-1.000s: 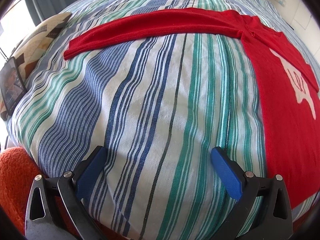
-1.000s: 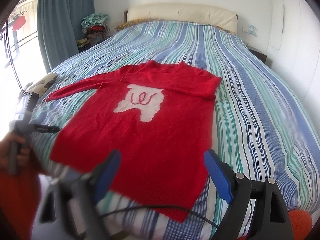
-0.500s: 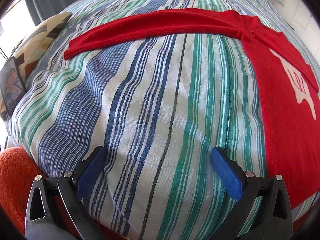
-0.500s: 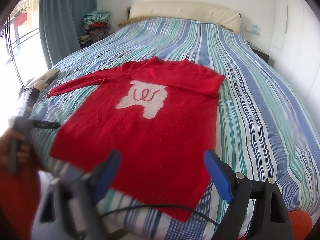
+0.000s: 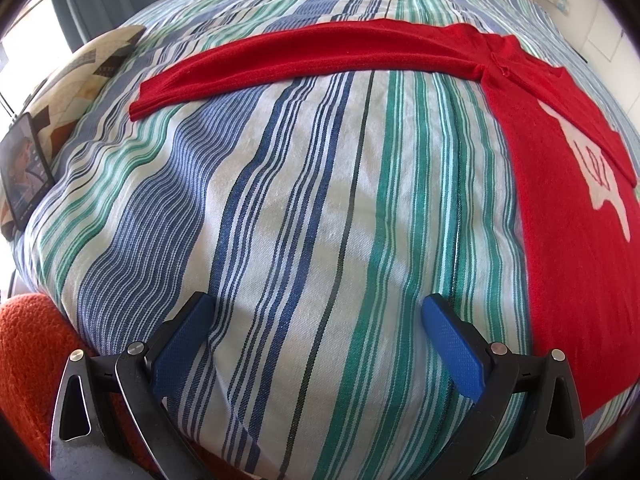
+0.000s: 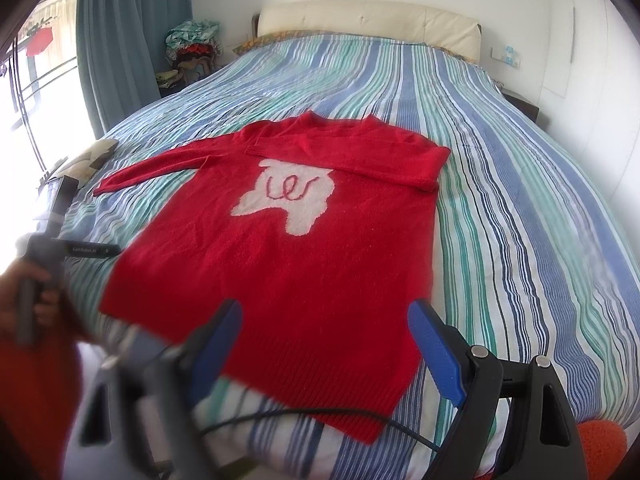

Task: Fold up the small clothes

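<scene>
nothing much has shifted since a second ago, only the right view's framing drifted a touch. red sweater (image 6: pixel 280 280) lies flat on the striped bedspread (image 6: pixel 520 220), one sleeve (image 5: pixel 320 56) stretched out sideways, the other folded across the chest. left gripper (image 5: pixel 316 320) and right gripper (image 6: pixel 324 320) both gape wide, holding nothing.

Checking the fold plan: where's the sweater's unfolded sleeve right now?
The unfolded sleeve lies flat on the striped bedspread, stretching from the red sweater toward the window side in the right wrist view, cuff near the patterned pillow.
</scene>
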Tool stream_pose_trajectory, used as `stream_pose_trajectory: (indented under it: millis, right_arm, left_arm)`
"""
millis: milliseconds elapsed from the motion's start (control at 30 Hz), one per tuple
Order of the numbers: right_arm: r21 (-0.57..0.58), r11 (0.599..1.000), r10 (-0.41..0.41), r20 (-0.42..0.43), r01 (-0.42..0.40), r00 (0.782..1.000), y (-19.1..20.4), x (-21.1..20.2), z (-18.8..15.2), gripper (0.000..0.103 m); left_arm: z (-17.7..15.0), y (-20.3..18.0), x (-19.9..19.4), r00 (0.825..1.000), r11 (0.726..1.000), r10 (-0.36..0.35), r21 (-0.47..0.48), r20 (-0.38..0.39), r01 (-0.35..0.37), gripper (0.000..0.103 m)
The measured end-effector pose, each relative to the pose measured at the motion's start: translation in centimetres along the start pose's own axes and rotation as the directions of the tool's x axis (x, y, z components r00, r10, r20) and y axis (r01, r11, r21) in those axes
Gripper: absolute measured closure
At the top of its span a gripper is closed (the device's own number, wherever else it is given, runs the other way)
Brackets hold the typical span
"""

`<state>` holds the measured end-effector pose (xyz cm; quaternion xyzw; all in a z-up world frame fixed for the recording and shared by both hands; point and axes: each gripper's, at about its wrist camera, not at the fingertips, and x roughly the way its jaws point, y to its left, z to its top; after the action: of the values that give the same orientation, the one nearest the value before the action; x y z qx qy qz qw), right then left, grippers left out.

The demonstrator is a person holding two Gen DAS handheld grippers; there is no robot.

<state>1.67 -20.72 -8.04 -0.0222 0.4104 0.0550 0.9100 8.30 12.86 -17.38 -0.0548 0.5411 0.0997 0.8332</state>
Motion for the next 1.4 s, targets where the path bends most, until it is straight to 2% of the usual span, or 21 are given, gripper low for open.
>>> stream_pose_trajectory:
  millis: [433, 767, 867, 933, 1033, 1133, 1200, 1300, 1400]
  right_arm:
    - [0.003, 1.000, 0.002, -0.008, -0.002, 1.000, 0.1, 0.4, -0.3, 0.019]
    - [0.026, 0.999, 0.020, -0.012, -0.019, 1.000, -0.2, 0.7, -0.3, 0.019]
    - [0.037, 0.999, 0.022, -0.009, -0.021, 1.000, -0.4, 0.6, -0.2, 0.019]
    - [0.046, 0.999, 0.023, -0.010, -0.023, 1.000, -0.5, 0.6, -0.2, 0.019]
    - [0.051, 0.998, 0.024, -0.013, -0.023, 1.000, -0.7, 0.6, -0.2, 0.019]
    - [0.048, 0.999, 0.023, -0.012, -0.023, 1.000, -0.6, 0.6, -0.2, 0.019]
    - [0.046, 0.999, 0.023, -0.011, -0.022, 1.000, -0.5, 0.6, -0.1, 0.019]
    - [0.042, 0.999, 0.024, -0.012, -0.023, 1.000, -0.4, 0.7, -0.2, 0.019]
    - [0.029, 0.999, 0.025, -0.027, -0.024, 0.999, 0.0, 1.0, -0.2, 0.019]
  left_arm:
    - [0.7, 1.5, -0.4, 0.998, 0.997, -0.058, -0.047, 0.003, 0.058, 0.000]
    - [0.6, 1.1, -0.4, 0.999, 0.998, -0.051, -0.037, -0.002, 0.050, 0.001]
    - [1.8, 1.8, -0.9, 0.995, 0.994, -0.096, -0.045, -0.024, 0.095, 0.001]
    - [3.6, 3.7, -1.8, 0.988, 0.985, -0.153, -0.084, 0.001, 0.152, 0.001]
    - [7.6, 8.2, -3.1, 0.981, 0.967, -0.186, -0.168, 0.058, 0.194, 0.001]
    - [11.3, 14.0, -3.2, 0.979, 0.939, -0.167, -0.284, 0.113, 0.193, 0.001]
    - [12.9, 17.8, -2.2, 0.980, 0.910, -0.154, -0.368, 0.127, 0.191, 0.001]
    - [14.2, 22.0, 1.2, 0.979, 0.859, -0.185, -0.470, 0.087, 0.204, 0.002]
    - [14.7, 23.1, 4.9, 0.977, 0.825, -0.211, -0.530, 0.029, 0.194, 0.003]
